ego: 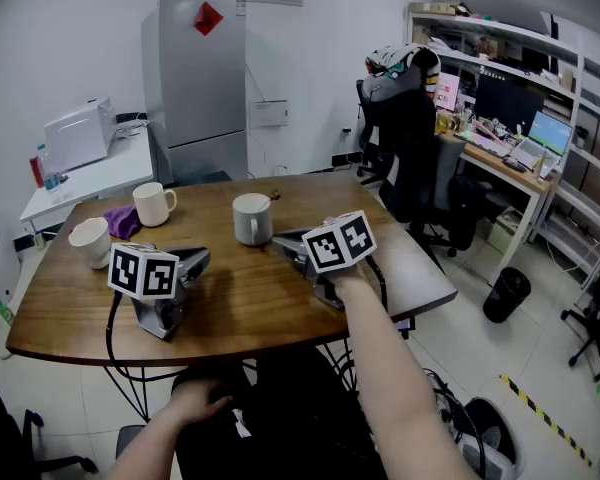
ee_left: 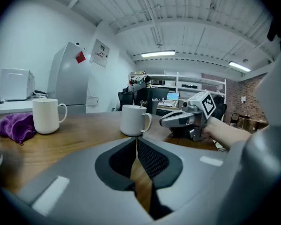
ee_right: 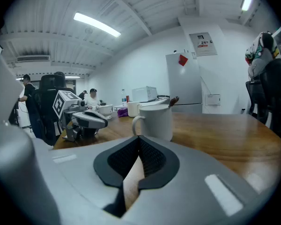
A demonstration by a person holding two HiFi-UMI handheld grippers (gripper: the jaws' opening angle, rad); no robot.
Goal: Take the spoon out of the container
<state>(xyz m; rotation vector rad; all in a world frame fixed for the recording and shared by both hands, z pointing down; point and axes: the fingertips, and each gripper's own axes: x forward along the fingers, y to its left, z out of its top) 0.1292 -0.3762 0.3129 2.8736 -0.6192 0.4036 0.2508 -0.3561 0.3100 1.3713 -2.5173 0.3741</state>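
A grey-white mug (ego: 251, 218) stands mid-table with the brown end of a spoon handle (ego: 273, 197) poking over its rim. My right gripper (ego: 286, 241) is held in a hand just right of the mug, with its jaws shut and empty. In the right gripper view the mug (ee_right: 157, 121) and spoon (ee_right: 173, 100) sit close ahead of the shut gripper (ee_right: 139, 138). My left gripper (ego: 196, 261) rests on the table left of the mug, unheld and shut. The left gripper view shows the mug (ee_left: 134, 120) beyond that shut gripper (ee_left: 136, 140).
A cream mug (ego: 154, 204), a purple cloth (ego: 123, 220) and another white cup (ego: 90, 241) sit at the table's back left. A black office chair (ego: 410, 158) stands behind the right corner. The person's left hand (ego: 198, 404) lies below the front table edge.
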